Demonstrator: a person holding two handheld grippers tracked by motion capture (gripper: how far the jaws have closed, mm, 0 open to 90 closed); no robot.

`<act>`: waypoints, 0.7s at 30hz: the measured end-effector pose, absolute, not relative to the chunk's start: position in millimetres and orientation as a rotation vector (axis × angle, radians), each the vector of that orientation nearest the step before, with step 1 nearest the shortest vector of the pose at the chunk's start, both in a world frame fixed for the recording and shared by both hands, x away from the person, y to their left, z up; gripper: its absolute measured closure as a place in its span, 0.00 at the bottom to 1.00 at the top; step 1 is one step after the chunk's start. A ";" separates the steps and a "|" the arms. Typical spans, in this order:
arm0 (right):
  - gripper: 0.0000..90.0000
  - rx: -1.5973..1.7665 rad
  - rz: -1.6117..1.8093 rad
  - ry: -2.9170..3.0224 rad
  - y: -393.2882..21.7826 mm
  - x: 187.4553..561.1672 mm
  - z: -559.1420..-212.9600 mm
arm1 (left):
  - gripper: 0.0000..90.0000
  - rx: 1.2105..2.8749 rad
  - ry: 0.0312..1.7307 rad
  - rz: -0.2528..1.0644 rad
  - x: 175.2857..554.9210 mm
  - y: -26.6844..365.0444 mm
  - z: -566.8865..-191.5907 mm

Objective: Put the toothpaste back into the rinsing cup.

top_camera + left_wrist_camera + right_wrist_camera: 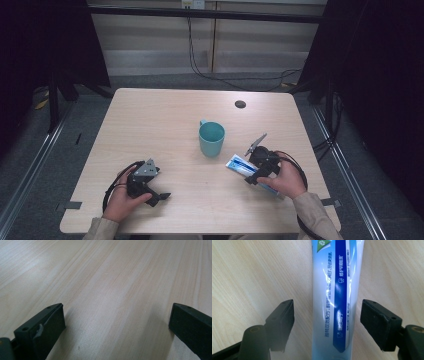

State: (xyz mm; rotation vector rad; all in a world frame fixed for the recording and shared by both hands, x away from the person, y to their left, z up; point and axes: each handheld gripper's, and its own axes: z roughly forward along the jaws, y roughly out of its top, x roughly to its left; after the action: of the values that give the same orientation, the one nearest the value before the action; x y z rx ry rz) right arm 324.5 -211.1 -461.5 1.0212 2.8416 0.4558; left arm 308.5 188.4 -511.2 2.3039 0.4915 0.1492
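A white and blue toothpaste tube [239, 164] lies flat on the wooden table [165, 115] at the right, near the front. My right gripper [256, 170] is over it, held in a hand. In the right gripper view the tube [334, 302] runs up between the two black jaws of the right gripper [327, 315]. A strip of bare table shows on each side between the pads and the tube, so the gripper is open. My left gripper [157, 185] rests at the front left, and in its own view the left gripper [117, 317] stands wide open over bare wood.
A teal mug [211, 139] stands upright near the table's middle, just left of and beyond the tube. A small dark round cap [240, 104] sits in the tabletop toward the far edge. Black cables trail from both grippers toward the front edge.
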 end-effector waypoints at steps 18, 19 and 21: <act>0.44 1.018 0.309 2.860 -200.5 335.2 -471.2 | 0.00 2.304 0.491 0.149 308.5 188.4 -511.2; 0.46 1.021 0.309 2.860 -200.6 336.1 -471.4 | 0.00 2.303 0.492 0.150 308.5 188.4 -511.3; 0.47 1.026 0.311 2.860 -200.4 336.6 -471.3 | 0.00 2.304 0.491 0.150 308.5 188.4 -511.2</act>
State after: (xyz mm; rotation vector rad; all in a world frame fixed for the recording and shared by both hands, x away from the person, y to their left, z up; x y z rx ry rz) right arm 336.6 -200.4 -471.3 1.0264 2.8603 0.3109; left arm 308.5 188.4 -511.2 2.3039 0.4915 0.1497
